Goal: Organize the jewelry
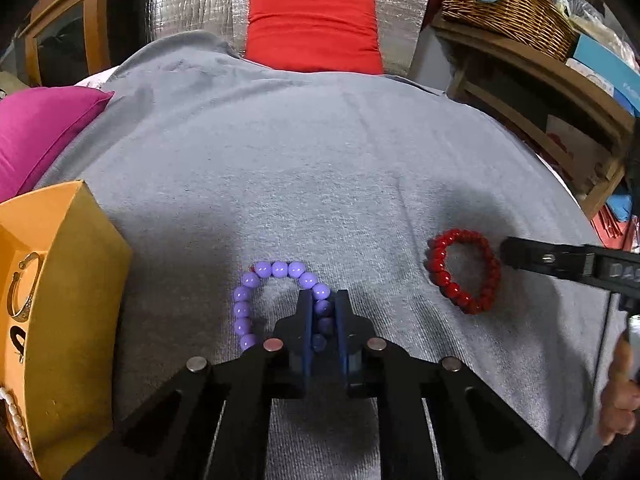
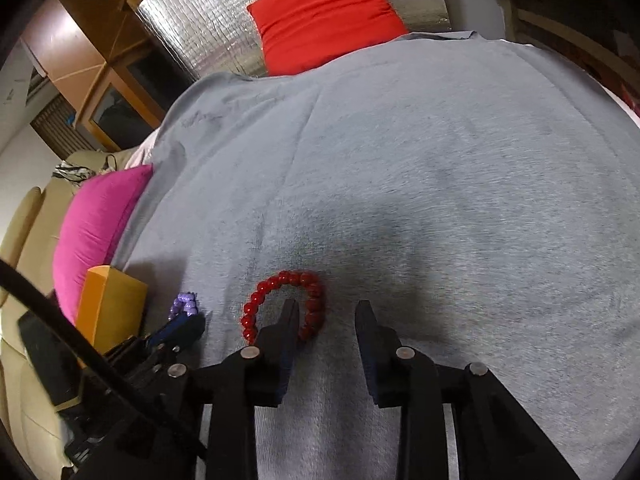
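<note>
Gripping the purple bead bracelet (image 1: 280, 296) on its right side, the left gripper (image 1: 324, 300) jaws are closing on the beads; the bracelet is lying on grey cloth (image 1: 320, 160). Right gripper (image 2: 328, 312) jaws are standing open, left finger inside the red bead bracelet (image 2: 280, 304). Orange box (image 1: 60, 300) is sitting left, holding jewelry.

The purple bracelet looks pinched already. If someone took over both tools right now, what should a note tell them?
Left hand-held gripper: shut on the purple bracelet, which lies on the grey cloth.
Right hand-held gripper: open, one finger inside the red bracelet, not gripping.
Done: orange box holds a gold bangle and pearl strand.
Left: put both bracelets in the box.
</note>
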